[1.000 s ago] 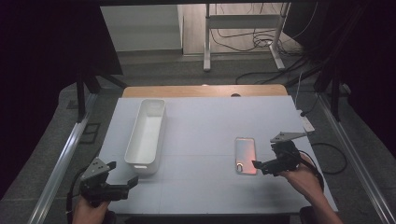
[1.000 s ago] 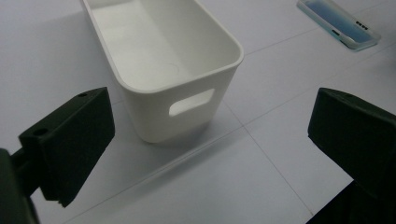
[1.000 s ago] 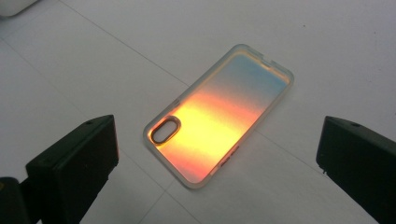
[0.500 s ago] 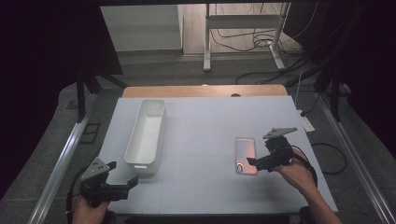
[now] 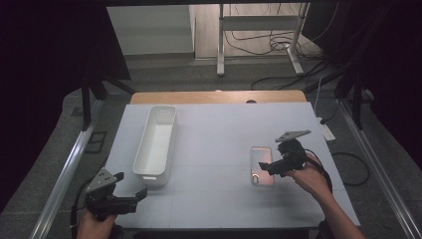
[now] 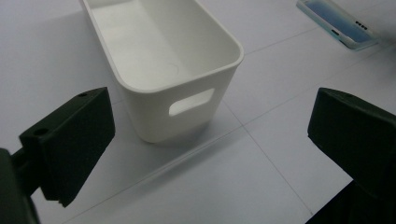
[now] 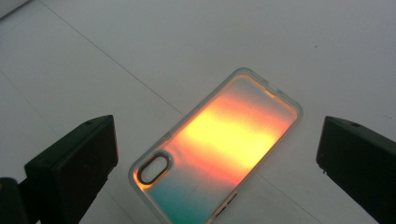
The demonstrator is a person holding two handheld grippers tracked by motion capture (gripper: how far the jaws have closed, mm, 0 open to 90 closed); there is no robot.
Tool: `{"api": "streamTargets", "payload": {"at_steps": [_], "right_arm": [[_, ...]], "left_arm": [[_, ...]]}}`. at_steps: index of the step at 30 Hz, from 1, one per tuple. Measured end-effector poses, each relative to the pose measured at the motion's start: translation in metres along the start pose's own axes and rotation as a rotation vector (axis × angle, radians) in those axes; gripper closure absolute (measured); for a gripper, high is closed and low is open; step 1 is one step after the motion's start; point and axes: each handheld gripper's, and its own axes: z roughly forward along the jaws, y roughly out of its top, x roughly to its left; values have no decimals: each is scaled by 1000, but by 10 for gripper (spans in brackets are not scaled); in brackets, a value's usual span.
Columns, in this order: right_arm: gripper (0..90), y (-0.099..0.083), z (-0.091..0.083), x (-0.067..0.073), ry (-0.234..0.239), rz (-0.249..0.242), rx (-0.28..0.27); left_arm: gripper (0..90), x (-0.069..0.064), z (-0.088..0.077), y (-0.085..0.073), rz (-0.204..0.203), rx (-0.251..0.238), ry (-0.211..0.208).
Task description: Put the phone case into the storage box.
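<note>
Iridescent orange, yellow and teal colour the phone case [image 7: 215, 150], which lies flat on the white table [image 5: 214, 149] with its oval camera cut-out toward the near edge; no brand, label or writing can be read on it, nor on anything else here. In the high view the case [image 5: 262, 166] sits on the right half of the table, well apart from the white plastic bin [image 5: 156, 144], which stands lengthwise on the left half and is empty, with a slot handle in its near end wall [image 6: 191, 101]. Nothing lies between the case and the bin, and thin seam lines cross the tabletop. The right gripper [image 5: 268, 167] hangs over the near right part of the case, its jaws spread wide, one on each side of the case in the right gripper view, holding nothing; whether they touch the case cannot be told. The left gripper [image 5: 130, 199] rests at the near left edge of the table, just short of the bin's near end, its jaws also wide apart and empty.
</note>
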Motion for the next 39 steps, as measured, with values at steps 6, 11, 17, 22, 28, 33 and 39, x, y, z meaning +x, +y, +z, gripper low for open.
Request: {"api": "streamTargets", "payload": {"at_steps": [6, 11, 17, 22, 28, 33, 39], "right_arm": [[0, 8, 6, 0, -4, -8, 18], [0, 11, 12, 0, -9, -6, 36], [27, 15, 16, -1, -5, 31, 59], [286, 17, 14, -3, 11, 49, 67], [617, 20, 12, -5, 31, 23, 62], [895, 23, 12, -7, 62, -13, 54], [896, 22, 16, -8, 59, -27, 59]], "left_arm": [[15, 0, 0, 0, 1, 0, -1], [15, 0, 0, 0, 0, 0, -2], [15, 0, 0, 0, 0, 0, -3], [15, 0, 0, 0, -1, 0, -4], [16, 0, 0, 0, -1, 0, -5], [17, 0, 0, 0, -1, 1, -6], [18, 0, 0, 0, 0, 1, -5]]}}
